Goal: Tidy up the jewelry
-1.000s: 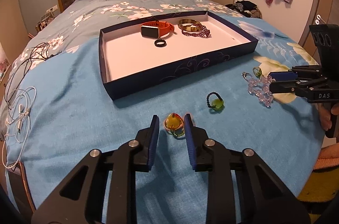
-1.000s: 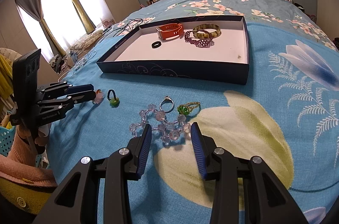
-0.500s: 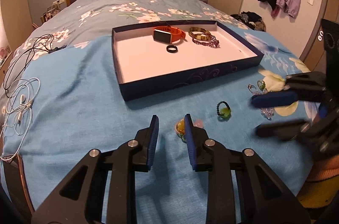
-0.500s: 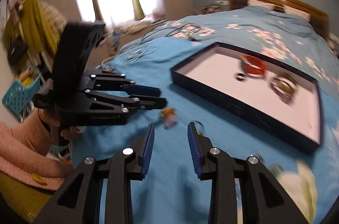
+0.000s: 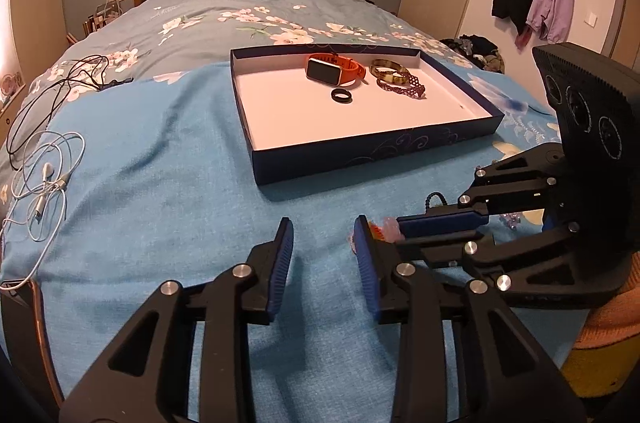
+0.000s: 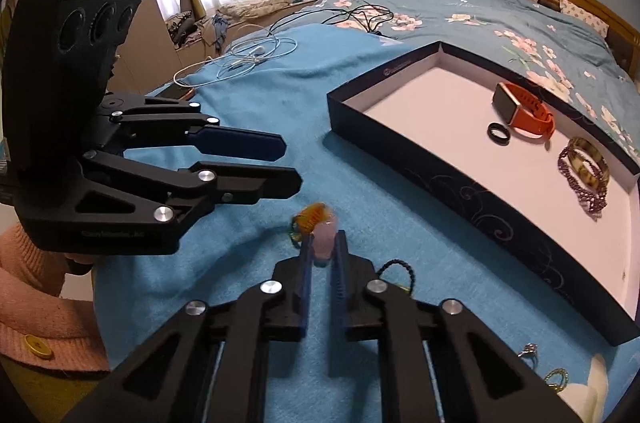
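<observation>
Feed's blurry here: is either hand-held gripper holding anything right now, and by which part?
The right hand-held gripper, jaws just closing, pinches the pale pink stone of the orange-beaded piece at its fingertips. The left hand-held gripper is open and holds nothing.

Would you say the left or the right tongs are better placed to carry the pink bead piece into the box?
Right: the right tongs have just closed on the pink bead piece, while the left tongs stand open, holding nothing.

I counted one box (image 5: 360, 159) with four things in it: one orange watch (image 5: 334, 71), one black ring (image 5: 342, 96), one bangle (image 5: 389, 72) and one purple bracelet (image 5: 402, 88). I held two grippers.
</observation>
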A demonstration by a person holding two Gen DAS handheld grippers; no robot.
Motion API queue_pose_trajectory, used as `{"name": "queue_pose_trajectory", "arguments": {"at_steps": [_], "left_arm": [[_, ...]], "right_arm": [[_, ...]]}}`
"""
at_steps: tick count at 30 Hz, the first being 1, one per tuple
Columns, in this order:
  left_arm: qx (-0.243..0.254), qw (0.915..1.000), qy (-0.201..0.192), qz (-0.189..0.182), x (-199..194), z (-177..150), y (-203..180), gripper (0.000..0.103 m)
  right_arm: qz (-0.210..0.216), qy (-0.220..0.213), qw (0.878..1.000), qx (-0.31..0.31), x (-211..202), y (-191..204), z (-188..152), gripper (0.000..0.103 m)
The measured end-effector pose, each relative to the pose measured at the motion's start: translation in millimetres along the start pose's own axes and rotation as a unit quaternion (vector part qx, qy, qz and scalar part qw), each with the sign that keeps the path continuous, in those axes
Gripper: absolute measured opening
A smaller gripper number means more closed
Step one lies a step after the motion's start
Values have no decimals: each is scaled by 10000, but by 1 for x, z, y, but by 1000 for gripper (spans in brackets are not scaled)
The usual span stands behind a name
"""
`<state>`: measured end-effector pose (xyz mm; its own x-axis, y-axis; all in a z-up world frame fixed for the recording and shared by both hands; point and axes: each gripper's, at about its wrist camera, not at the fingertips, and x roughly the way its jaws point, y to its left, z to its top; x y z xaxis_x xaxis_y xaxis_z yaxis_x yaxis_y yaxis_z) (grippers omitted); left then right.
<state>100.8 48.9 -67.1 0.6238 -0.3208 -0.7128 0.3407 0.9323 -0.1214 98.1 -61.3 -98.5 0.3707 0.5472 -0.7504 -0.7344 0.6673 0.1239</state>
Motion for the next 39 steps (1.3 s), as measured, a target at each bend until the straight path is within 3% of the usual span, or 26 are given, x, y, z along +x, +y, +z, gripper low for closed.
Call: {"name": "queue_pose_trajectory", "arguments": {"at_steps": [6, 8, 11, 14, 20, 23, 26, 31, 36, 39], "left_arm": [[-30, 10000, -60, 31, -4, 1, 4, 35], [-55, 10000, -47, 25, -3, 0, 5, 36], [-27, 10000, -13, 2, -2, 0, 4, 36], [72, 10000, -9, -46, -2, -1, -2, 38], [405, 9958, -102, -821, -15, -8, -23, 43], [685, 9923, -77, -1029, -15, -15, -39, 43], [973, 9896, -10, -1061, -12, -19, -56, 38], [1098, 9888, 170, -994, -1, -19, -67, 4], [656, 9929, 29, -995, -2, -9, -50, 4], [485, 9961, 13, -732, 2, -3, -39, 4]], "right_arm": [[278, -68, 9996, -24, -17, 3, -7, 9], [-8, -22, 9999, -156, -22, 6, -10, 9], [268, -152, 9995, -29, -35, 4, -15, 9], [108, -237, 9997, 8, -45, 2, -19, 9], [189, -395, 9985, 327, -52, -10, -22, 9], [243, -418, 9977, 466, -53, -15, -25, 9], [252, -406, 9975, 526, -52, -16, -26, 9], [254, -408, 9974, 544, -52, -16, -28, 9], [221, -362, 9973, 599, -51, -19, -32, 9], [239, -332, 9971, 635, -49, -21, -34, 9]]}}
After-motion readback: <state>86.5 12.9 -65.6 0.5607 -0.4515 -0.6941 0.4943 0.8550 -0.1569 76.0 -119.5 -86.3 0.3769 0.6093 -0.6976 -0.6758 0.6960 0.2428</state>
